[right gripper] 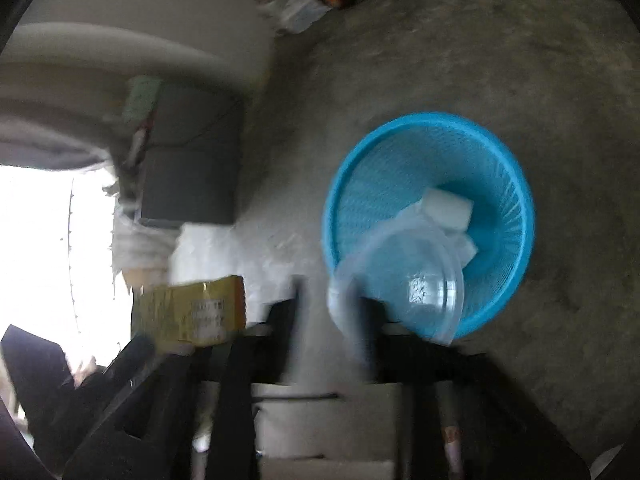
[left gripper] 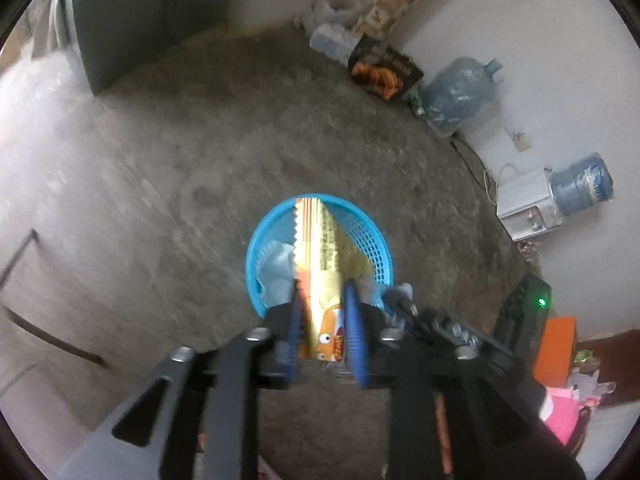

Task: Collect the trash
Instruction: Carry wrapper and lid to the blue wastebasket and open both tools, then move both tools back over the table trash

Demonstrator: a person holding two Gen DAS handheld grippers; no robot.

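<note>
Concrete floor (left gripper: 240, 128), grey and mottled, fills most of both views; white walls (left gripper: 540, 60) rise behind it. Landmark: blue mesh basket (left gripper: 372, 240) standing on the floor.

Left wrist view, beyond the basket along the wall: two large water jugs, one (left gripper: 460, 96) on the floor, one (left gripper: 580, 184) lying on a small white appliance (left gripper: 528, 208); a dark printed bag (left gripper: 384, 70); clear plastic bags (left gripper: 332, 40). A grey panel (left gripper: 116, 28) leans far left of the basket. Right of the basket, a dark device with a green light (left gripper: 524, 312) and an orange box (left gripper: 556, 348).

Left gripper (left gripper: 322, 292) hangs over the basket's near rim, its blue fingers (left gripper: 352, 320) clamped on a gold-and-orange snack wrapper (left gripper: 320, 248), which stands up across the basket mouth. White crumpled paper (left gripper: 276, 264) lies inside, left of the wrapper.

Right wrist view, blurred, shows the basket (right gripper: 500, 184) from above and its contents: a white block (right gripper: 446, 208) and paper. Right gripper (right gripper: 332, 300) sits at the basket's near rim; a clear plastic cup (right gripper: 416, 280) lies against its right finger (right gripper: 364, 332), mouth tilted over the basket. Cannot tell whether the fingers are pinching the cup's rim; the gap between them looks wide. Only this view shows the wrapper (right gripper: 196, 308) from the side, left of the basket, and bright daylight at far left.
</note>
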